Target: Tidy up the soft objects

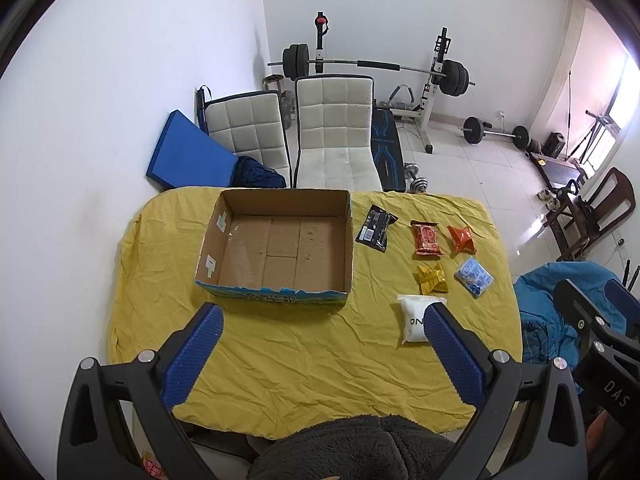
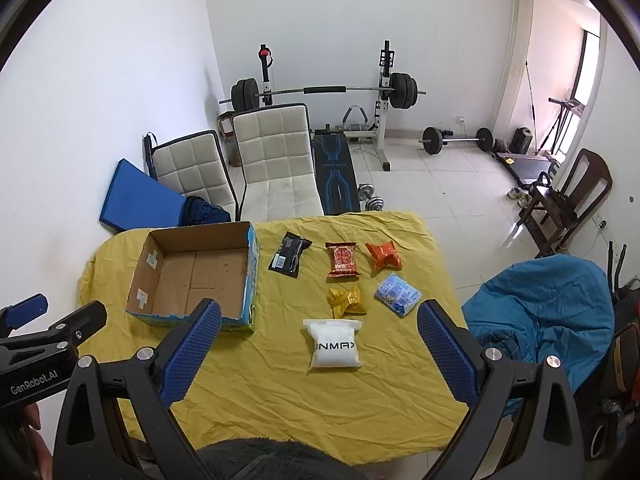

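On the counter point(image 2: 280, 392) under its yellow cloth, an open cardboard box point(image 2: 192, 272) is sitting at the left, with a black packet point(image 2: 289, 255), a red packet point(image 2: 342, 260), an orange packet point(image 2: 383, 255), a gold packet point(image 2: 347, 299), a pale blue packet point(image 2: 398, 293) and a white pouch point(image 2: 334, 344) lying apart to its right. The left tool point(image 1: 320, 354) is hovering spread wide and gripping nothing, and the right tool point(image 2: 318, 350) is hovering likewise, its fingers also wide apart and bare

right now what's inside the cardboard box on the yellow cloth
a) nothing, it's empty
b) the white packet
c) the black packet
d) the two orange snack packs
a, the cardboard box shows only its bare brown floor, while the white packet, black packet and the other snack packs all lie on the yellow cloth beside it.
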The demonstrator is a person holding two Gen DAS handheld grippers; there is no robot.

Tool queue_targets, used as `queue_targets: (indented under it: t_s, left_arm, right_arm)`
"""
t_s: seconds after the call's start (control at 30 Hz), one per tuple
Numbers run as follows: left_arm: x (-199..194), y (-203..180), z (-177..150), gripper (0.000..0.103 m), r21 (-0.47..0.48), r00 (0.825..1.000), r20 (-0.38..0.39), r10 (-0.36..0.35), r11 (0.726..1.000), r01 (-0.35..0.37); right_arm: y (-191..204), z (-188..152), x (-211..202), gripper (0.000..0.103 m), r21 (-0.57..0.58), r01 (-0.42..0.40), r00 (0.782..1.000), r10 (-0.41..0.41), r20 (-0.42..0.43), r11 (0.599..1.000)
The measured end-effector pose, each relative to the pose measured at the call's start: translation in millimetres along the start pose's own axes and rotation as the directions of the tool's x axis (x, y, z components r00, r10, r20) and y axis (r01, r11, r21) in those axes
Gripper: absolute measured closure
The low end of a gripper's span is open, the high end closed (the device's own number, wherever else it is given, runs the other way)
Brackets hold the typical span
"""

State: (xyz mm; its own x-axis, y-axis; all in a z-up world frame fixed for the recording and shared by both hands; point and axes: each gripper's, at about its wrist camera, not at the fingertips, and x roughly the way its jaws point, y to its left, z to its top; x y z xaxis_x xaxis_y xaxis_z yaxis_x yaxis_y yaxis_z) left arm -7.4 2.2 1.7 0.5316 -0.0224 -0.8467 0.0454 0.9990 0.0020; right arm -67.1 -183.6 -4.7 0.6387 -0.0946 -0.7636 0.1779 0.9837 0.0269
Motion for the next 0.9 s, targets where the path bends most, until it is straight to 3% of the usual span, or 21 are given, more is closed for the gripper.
queue_targets:
  t_s: [0.9]
  left_arm:
    - [1.3,3.2,1.7,0.000,-0.004,1.000,0.006,0.007,1.000,-0.007]
  right_arm:
    - [-5.3,6.1,0.8,0.003,0.002,-0.009,1.000,0.009,0.008,1.000]
